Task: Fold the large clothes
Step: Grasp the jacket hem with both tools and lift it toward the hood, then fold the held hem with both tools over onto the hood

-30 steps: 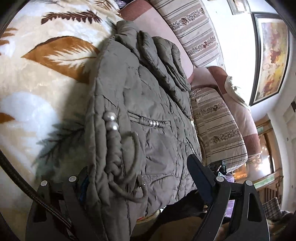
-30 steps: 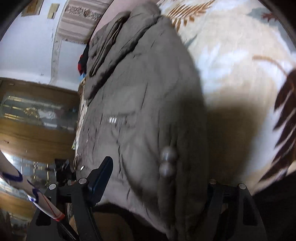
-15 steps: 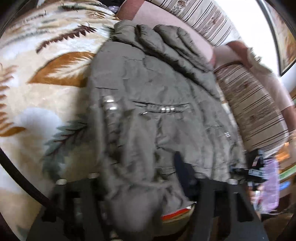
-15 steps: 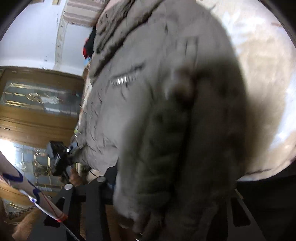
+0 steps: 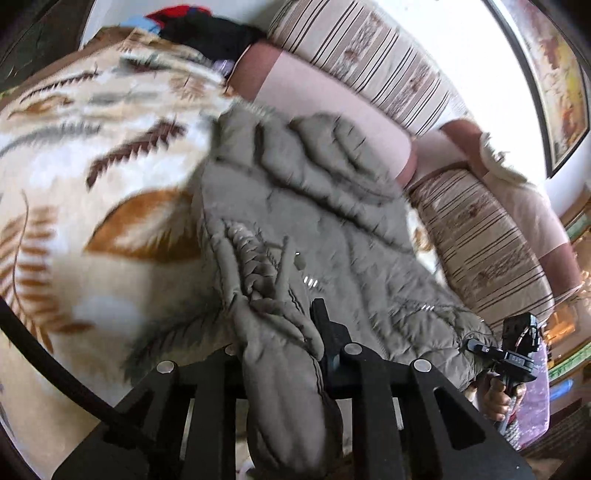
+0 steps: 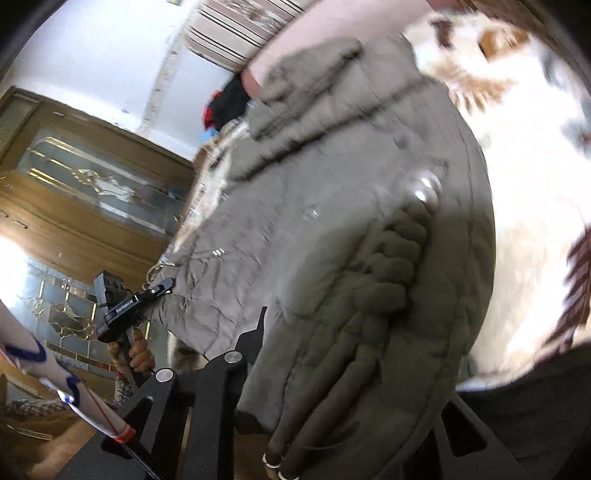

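Observation:
An olive-grey quilted jacket [image 5: 325,229] lies on a leaf-patterned blanket [image 5: 92,192], its hood end toward the sofa back. My left gripper [image 5: 280,354] is shut on the jacket's near hem, by the braided drawcord [image 5: 255,266]; the cloth bunches between the fingers and hangs toward the camera. In the right wrist view the same jacket [image 6: 314,229] fills the frame. My right gripper [image 6: 340,373] is shut on the hem with the drawcord and its metal beads [image 6: 424,192]; the right finger is hidden under cloth. Each view shows the other gripper at the jacket's far corner.
A striped sofa back with cushions [image 5: 476,236] runs behind the jacket. Dark and red clothes [image 5: 207,29] are piled at the blanket's far end. A wooden glass-door cabinet [image 6: 74,192] stands left in the right wrist view. A framed picture [image 5: 561,81] hangs on the wall.
Both grippers have closed on the jacket's near hem and lifted it, so the hem now bunches and hangs between the fingers. Both views have tilted up toward the sofa back.

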{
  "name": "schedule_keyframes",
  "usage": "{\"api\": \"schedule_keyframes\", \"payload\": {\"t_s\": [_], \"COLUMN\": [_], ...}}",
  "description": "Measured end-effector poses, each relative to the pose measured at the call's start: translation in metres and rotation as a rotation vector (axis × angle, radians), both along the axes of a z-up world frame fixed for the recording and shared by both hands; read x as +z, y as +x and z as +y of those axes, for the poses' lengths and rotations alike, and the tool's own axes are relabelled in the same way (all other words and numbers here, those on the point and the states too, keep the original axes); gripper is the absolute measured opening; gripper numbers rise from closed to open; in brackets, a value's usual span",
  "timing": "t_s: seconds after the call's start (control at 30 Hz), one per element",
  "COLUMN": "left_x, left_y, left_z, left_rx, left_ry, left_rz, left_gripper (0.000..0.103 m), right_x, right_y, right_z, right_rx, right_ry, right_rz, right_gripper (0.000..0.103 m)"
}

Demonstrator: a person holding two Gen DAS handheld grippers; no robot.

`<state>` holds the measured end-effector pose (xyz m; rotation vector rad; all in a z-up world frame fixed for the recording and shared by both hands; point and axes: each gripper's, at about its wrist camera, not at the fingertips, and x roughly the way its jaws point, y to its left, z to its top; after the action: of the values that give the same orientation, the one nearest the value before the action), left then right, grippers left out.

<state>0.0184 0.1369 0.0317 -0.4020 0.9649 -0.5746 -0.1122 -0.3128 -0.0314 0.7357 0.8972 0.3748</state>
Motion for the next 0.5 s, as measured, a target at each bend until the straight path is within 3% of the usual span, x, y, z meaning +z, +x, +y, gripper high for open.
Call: {"api": "schedule_keyframes", "payload": {"t_s": [0.1, 0.27, 0.5], "left_x": [0.022, 0.055, 0.086], "left_y": [0.018, 0.058, 0.146], "left_z": [-0.005, -0.019, -0.048], "left_rx": [0.004, 0.022, 0.069], "left_ry": [-0.012, 0.037, 0.102], "left_rz": [-0.037, -0.115, -0.123], "left_gripper": [0.019, 0.019, 0.019], "right_x": [0.029, 0.073, 0.109], "right_y": [0.016, 0.05, 0.124], "right_z": [-0.003, -0.015, -0.042], "right_rx": [-0.001, -0.037, -0.166], "right_ry": [-0.032, -0.108, -0.129], "right_rz": [-0.065, -0.155, -0.173], "right_gripper": [0.024, 0.024, 0.024]}}
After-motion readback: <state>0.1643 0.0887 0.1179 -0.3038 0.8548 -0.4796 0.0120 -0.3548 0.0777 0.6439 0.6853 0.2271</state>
